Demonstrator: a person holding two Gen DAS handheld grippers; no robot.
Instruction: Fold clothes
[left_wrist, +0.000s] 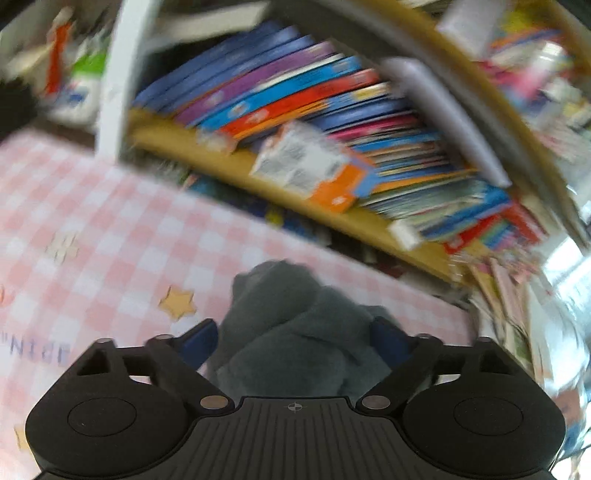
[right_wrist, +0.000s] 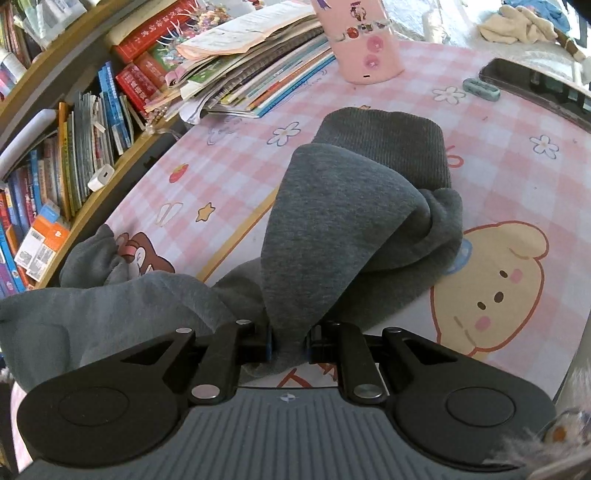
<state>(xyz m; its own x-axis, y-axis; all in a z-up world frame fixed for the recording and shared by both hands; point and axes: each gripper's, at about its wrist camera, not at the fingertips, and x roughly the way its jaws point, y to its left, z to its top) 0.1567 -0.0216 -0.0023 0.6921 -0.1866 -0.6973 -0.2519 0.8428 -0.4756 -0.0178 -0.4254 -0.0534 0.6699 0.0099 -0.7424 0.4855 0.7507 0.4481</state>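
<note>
Our right gripper (right_wrist: 288, 347) pinches the grey garment (right_wrist: 332, 221); our left gripper (left_wrist: 295, 339) stands wide around a bunched fold, which may slip free if we lift.

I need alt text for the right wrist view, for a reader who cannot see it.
The right tongs pinch a fold of a grey garment lying crumpled on a pink checked table mat with cartoon prints. A pile of books and a bookshelf stand behind.
</note>
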